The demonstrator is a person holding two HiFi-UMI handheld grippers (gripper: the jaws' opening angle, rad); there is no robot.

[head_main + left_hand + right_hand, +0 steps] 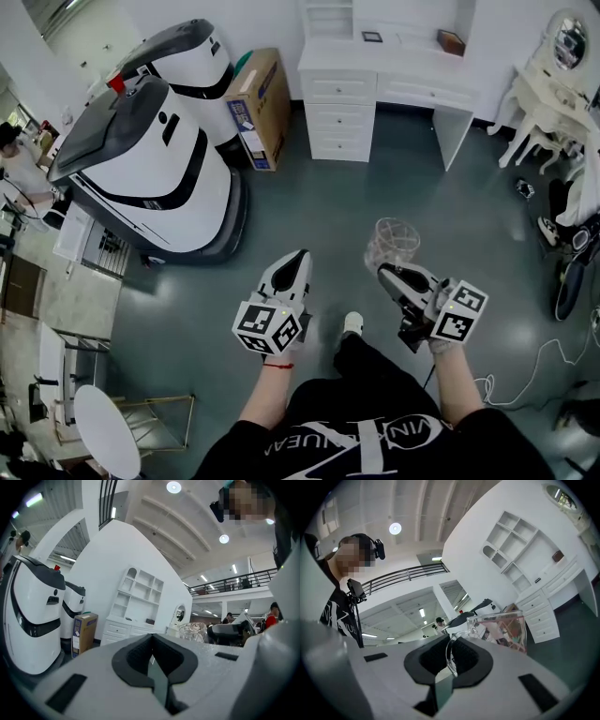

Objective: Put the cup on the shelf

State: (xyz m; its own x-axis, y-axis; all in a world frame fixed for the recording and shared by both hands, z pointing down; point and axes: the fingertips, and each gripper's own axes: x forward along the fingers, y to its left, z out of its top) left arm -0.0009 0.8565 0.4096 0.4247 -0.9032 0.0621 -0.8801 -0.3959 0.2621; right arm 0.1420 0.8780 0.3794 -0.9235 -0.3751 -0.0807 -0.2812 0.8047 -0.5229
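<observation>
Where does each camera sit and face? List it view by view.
Head view: on the person's head, looking down at the floor; forearms, legs, left gripper and right gripper show.
Left gripper view: on that gripper, facing the white shelf unit along shut jaws.
Right gripper view: on that gripper, jaws clamping the clear glass cup; the person's torso shows.
Shared: all views show the cup.

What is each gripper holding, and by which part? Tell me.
The right gripper holds the clear cup by its handle. The left gripper holds nothing.
</observation>
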